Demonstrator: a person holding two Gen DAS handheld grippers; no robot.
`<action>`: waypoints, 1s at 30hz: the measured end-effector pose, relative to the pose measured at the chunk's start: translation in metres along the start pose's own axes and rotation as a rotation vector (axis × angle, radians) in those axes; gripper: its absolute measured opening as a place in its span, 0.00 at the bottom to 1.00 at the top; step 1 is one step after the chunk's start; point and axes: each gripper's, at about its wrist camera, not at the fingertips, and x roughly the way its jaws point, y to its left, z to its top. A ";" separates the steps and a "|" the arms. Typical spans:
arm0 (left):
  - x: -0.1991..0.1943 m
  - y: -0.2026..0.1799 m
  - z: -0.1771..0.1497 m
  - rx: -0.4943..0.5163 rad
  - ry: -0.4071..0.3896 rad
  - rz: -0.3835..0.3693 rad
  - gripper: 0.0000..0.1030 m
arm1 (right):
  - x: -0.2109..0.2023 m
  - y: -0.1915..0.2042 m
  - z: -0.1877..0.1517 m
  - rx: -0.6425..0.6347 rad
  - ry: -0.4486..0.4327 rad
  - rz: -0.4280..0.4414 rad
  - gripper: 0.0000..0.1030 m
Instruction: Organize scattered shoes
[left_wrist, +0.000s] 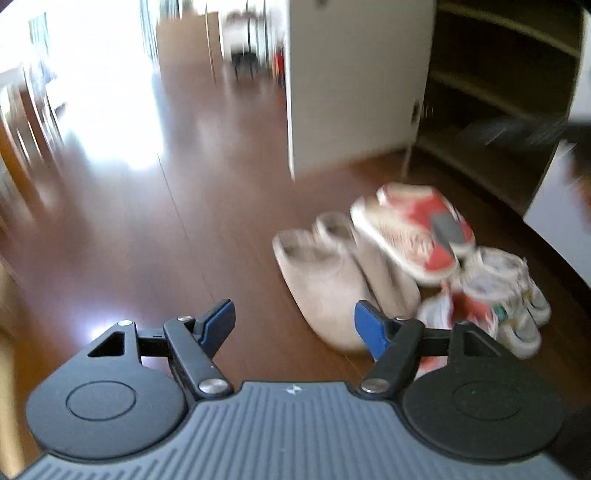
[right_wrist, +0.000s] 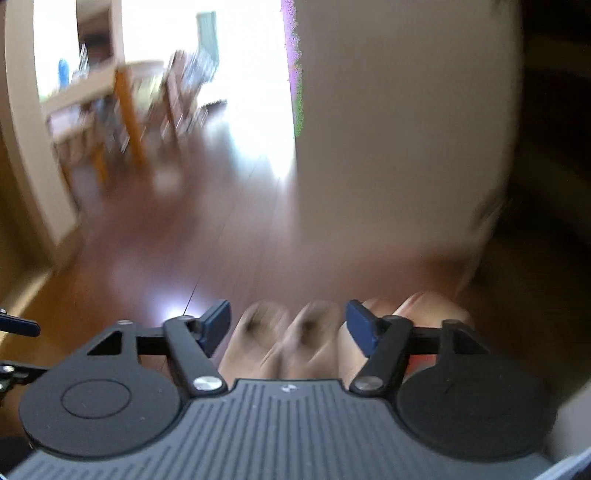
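The shoes lie heaped on the wooden floor before the open shoe cabinet: beige slippers, red-and-white sandals tipped across them, small white sneakers alongside. Little looks sorted; the visible shelves look mostly bare. The left gripper and right gripper both hang spread and empty.

Beige slippers, red-and-white sandals, white patterned sneakers, reddish-brown floor, white cabinet door, blue-padded black fingers.
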 end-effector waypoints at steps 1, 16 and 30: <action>-0.026 -0.008 0.020 0.023 -0.055 0.025 0.84 | -0.041 -0.006 0.026 -0.019 -0.066 -0.028 0.94; -0.196 -0.164 0.058 -0.335 -0.172 -0.084 1.00 | -0.329 -0.014 0.032 0.068 -0.340 -0.185 0.99; -0.072 -0.231 -0.088 -0.498 0.302 0.133 0.98 | -0.190 -0.069 -0.165 0.409 0.212 -0.243 0.99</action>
